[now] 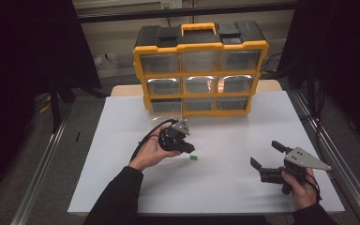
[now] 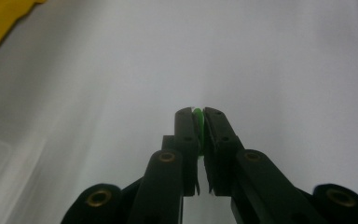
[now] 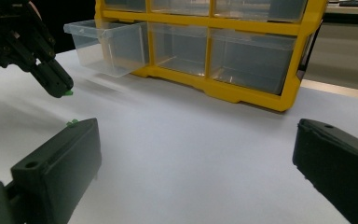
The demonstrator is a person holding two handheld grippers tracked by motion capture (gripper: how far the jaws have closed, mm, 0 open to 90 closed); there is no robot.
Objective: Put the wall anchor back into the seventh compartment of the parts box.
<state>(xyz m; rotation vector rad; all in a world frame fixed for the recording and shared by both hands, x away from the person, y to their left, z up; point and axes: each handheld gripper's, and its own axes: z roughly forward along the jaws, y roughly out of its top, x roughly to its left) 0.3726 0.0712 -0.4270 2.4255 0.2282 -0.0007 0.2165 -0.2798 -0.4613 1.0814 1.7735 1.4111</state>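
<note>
A small bright green plastic piece [image 2: 197, 116] sat pinched between the jaws of the left gripper [image 2: 196, 114], only a thin sliver of it showing at the very tips in the left gripper view. In the right gripper view the same green bit [image 3: 68, 93] peeked out under that gripper's black tips, lifted just clear of the table. The jaws were drawn narrow, clamped on the piece. A second small green piece [image 1: 193, 158] lay loose on the white tabletop [image 1: 225, 140], just beside the left gripper [image 1: 187, 149] in the high view; its exact shape was too small to tell.

The person's left hand [image 1: 150, 152] held that gripper near the table's middle, a little in front of the yellow-and-black storage cabinet with clear plastic drawers [image 1: 200, 70]. In the right gripper view the bottom-left clear drawer [image 3: 107, 46] stood pulled out over the table, near the left gripper.

Over on the other side, the right gripper [image 1: 267, 157] rested low near the table's front right corner, jaws spread wide with nothing between them, and well apart from the left one. Between the two grippers the white surface lay bare, and there was open room along the front edge. Metal rails [image 1: 42, 164] ran along both sides of the table, beyond its edges.
</note>
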